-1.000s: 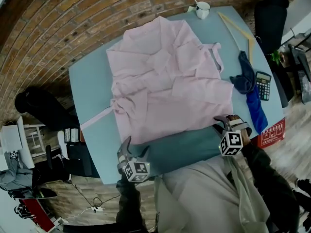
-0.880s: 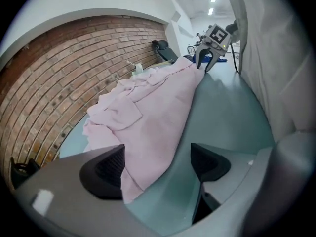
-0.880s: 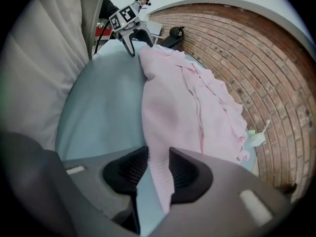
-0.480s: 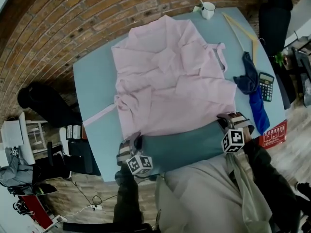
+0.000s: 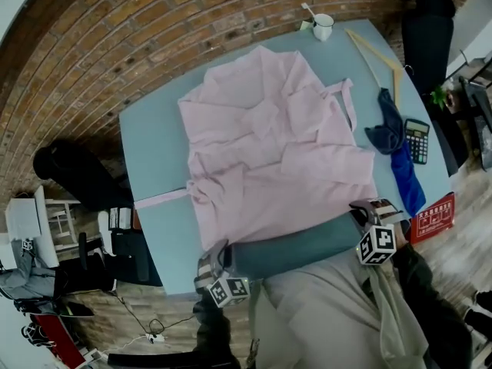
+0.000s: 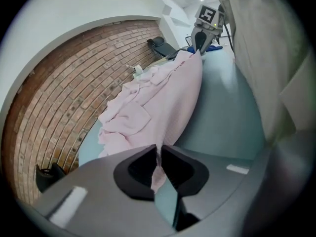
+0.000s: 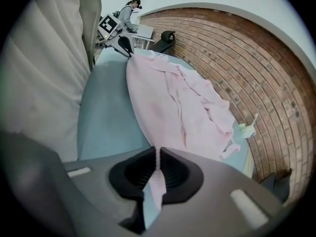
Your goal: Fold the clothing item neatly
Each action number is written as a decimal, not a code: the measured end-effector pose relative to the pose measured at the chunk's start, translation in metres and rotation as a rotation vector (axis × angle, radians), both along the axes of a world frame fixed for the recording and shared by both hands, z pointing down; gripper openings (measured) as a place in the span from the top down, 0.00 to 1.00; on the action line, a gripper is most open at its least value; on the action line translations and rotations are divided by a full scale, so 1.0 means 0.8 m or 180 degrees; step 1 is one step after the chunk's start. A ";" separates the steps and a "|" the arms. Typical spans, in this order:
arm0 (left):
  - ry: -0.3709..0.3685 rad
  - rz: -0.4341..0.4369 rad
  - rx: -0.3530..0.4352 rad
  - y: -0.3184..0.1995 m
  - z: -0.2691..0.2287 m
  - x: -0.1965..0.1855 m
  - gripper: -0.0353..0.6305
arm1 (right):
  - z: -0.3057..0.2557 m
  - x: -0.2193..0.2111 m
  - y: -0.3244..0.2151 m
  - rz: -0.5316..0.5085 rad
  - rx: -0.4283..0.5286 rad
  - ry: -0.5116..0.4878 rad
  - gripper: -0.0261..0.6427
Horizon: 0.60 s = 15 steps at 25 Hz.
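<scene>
Left gripper (image 5: pixel 219 249) and right gripper (image 5: pixel 367 208), jaws just closing, are pinching the pink robe's (image 5: pixel 269 152) bottom-frame hem; robe stretching up-frame.

The pink garment (image 5: pixel 269 152) hides most of the table (image 5: pixel 154 152) top, and its two near-edge corners vanish between jaws that have just been closing on them — the left gripper (image 6: pixel 158 151) and the right gripper (image 7: pixel 158 153) each pinch cloth. Near the table's right edge, the calculator (image 5: pixel 416 139) keys are too small to read; so is the print on the red sign (image 5: pixel 432 216) beyond it.
</scene>
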<state>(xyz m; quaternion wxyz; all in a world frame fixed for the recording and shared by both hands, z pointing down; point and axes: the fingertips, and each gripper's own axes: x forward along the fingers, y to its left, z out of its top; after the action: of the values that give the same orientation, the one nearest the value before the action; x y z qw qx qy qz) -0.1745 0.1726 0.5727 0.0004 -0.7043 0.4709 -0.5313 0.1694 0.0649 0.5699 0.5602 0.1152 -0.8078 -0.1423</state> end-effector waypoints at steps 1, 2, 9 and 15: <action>0.0031 0.0000 -0.0047 0.011 -0.005 0.006 0.89 | -0.003 0.005 0.010 -0.0014 -0.0053 0.0007 0.92; 0.0072 -0.0014 -0.0095 0.022 -0.009 0.011 0.89 | -0.005 0.009 0.021 -0.0023 -0.0117 0.0003 0.92; 0.0332 -0.0150 -0.0311 0.089 -0.030 0.045 0.89 | -0.025 0.040 0.088 -0.0049 -0.0516 -0.0037 0.92; 0.0254 -0.0331 0.0125 0.045 -0.072 0.033 0.89 | -0.057 0.039 0.044 -0.0051 -0.0241 -0.0208 0.92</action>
<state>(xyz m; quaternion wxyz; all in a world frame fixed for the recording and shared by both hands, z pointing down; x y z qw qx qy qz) -0.1485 0.2087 0.5151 -0.0323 -0.6993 0.5168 -0.4927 0.2003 0.1000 0.5247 0.5363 0.0921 -0.8314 -0.1123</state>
